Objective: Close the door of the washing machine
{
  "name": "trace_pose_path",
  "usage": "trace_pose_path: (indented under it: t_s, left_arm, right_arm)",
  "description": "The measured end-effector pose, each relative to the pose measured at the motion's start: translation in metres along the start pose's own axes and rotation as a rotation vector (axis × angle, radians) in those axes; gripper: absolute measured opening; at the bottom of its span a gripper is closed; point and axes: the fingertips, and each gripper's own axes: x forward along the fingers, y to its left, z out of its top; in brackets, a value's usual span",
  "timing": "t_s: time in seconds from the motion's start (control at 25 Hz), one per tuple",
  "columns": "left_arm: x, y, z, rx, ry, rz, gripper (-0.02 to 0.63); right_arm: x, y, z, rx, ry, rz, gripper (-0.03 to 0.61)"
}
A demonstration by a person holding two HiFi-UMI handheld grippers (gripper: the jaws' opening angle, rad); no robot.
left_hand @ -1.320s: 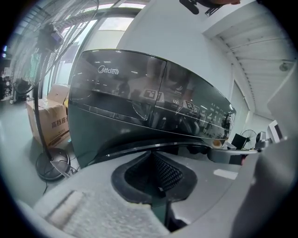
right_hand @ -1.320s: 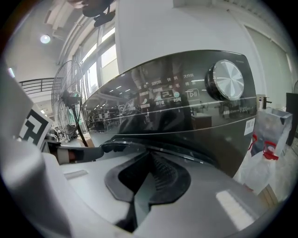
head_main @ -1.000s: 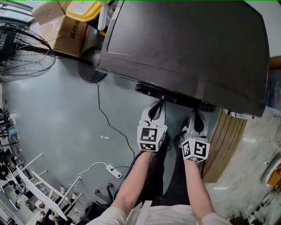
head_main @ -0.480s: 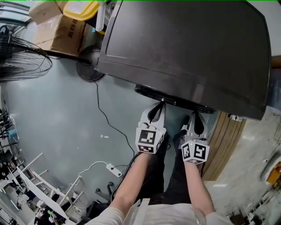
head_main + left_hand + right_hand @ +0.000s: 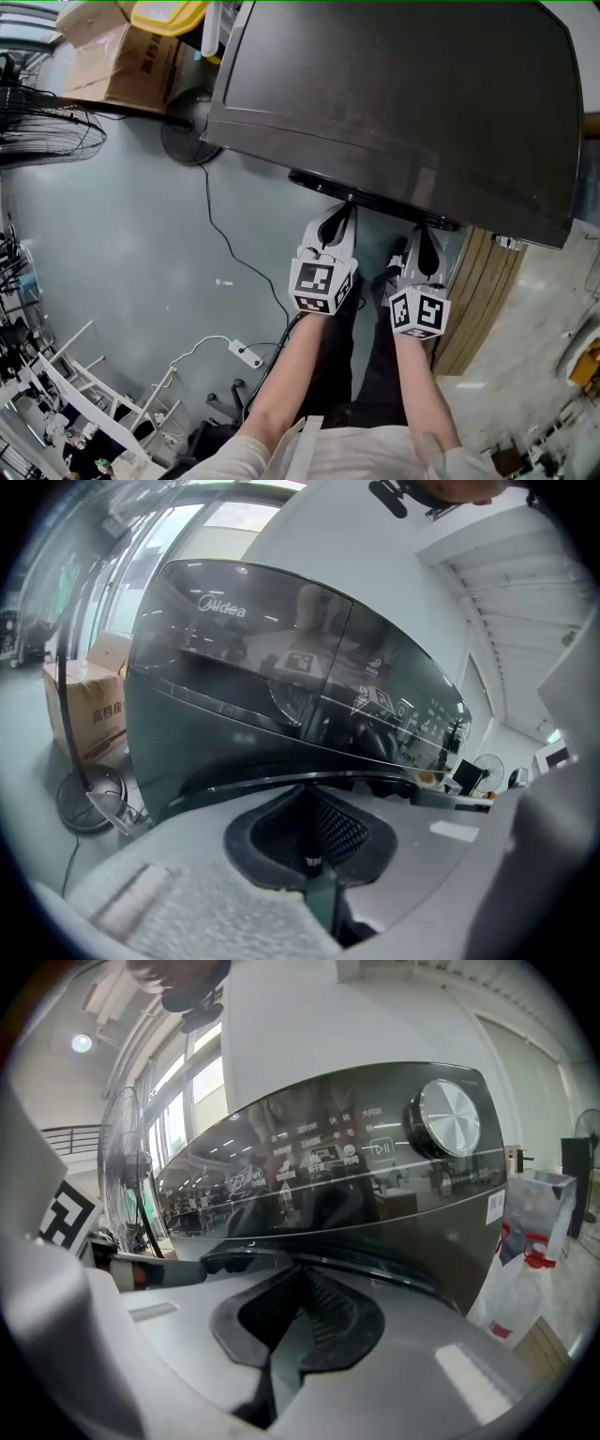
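The dark washing machine (image 5: 394,94) fills the top of the head view. Its round door shows as a black rim (image 5: 375,199) jutting a little from the front face. Whether the door is latched I cannot tell. My left gripper (image 5: 349,208) is shut and empty, its tips at the rim's left part. My right gripper (image 5: 420,230) is also shut and empty, with its tips at the rim's right part. In the left gripper view the shut tips (image 5: 307,794) lie right against the glossy front (image 5: 281,696). The right gripper view shows shut tips (image 5: 302,1274) below the control panel's dial (image 5: 448,1119).
A standing fan (image 5: 37,122) and its round base (image 5: 187,136) are at the left, with a cardboard box (image 5: 112,61) behind. A cable (image 5: 225,244) runs over the grey floor to a power strip (image 5: 242,353). Wooden slats (image 5: 478,300) stand at the right, a white rack (image 5: 84,394) at the lower left.
Both grippers stay shut at the door's rim. Only the head camera has shifted slightly.
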Motion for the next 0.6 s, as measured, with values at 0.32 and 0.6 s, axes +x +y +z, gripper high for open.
trace_pose_path:
  t_s: [0.32,0.6]
  left_arm:
    - [-0.008,-0.002,-0.004,0.02,-0.004,-0.012,0.009]
    - [-0.013,0.001,-0.008,0.013,-0.017,0.016,0.008]
  right_arm:
    - [-0.008,0.002,-0.003,-0.005,0.009,0.022,0.002]
    - [-0.005,0.003,-0.014,-0.034,0.071,0.073,0.002]
